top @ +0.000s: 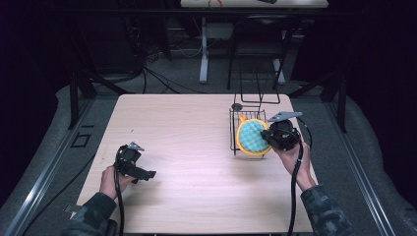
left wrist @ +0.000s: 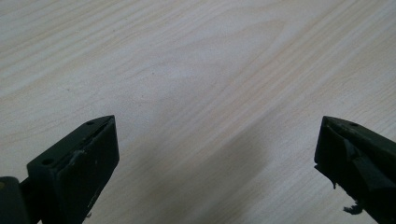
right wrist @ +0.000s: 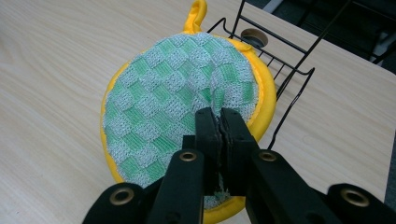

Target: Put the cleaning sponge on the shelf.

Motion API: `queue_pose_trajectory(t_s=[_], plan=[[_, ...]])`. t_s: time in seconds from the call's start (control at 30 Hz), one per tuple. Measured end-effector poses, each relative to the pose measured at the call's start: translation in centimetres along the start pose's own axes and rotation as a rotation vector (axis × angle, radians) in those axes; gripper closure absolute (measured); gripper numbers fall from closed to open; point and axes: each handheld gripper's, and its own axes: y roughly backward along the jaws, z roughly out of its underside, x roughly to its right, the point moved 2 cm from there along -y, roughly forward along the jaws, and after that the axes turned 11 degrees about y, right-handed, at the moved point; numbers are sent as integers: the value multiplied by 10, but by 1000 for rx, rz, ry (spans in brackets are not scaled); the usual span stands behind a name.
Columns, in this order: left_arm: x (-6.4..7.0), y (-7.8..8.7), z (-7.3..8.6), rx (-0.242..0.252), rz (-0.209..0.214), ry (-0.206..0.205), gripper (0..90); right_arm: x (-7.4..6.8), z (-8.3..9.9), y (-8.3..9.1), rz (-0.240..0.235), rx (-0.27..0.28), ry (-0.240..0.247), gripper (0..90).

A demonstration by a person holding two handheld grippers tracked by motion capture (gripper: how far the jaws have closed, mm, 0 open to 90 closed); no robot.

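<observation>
Right tool (right wrist: 219,122): jaws together, clamped on the near edge of the pad (right wrist: 173,107).
Pad: round, green-and-white weave with a yellow rim and loop; on the right side of the worktop (top: 196,147), its far right edge against the rack (top: 246,129).
Pad to right tool: reaches away from the jaw tips, up and to the left in the right gripper view; in the high view it sits just left of the tool (top: 271,139).
Rack: black wire, far right of the worktop.
Left tool (left wrist: 217,154): jaws wide apart, holding nothing, over bare wood at the near left, well apart from the pad.
</observation>
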Motion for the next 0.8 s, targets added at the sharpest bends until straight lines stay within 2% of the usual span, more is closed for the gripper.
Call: queue_pose_trajectory(t_s=[0.8], plan=[[0,0,0,5,-1,-2,0,9,-7,-25,28,7,-21,871]])
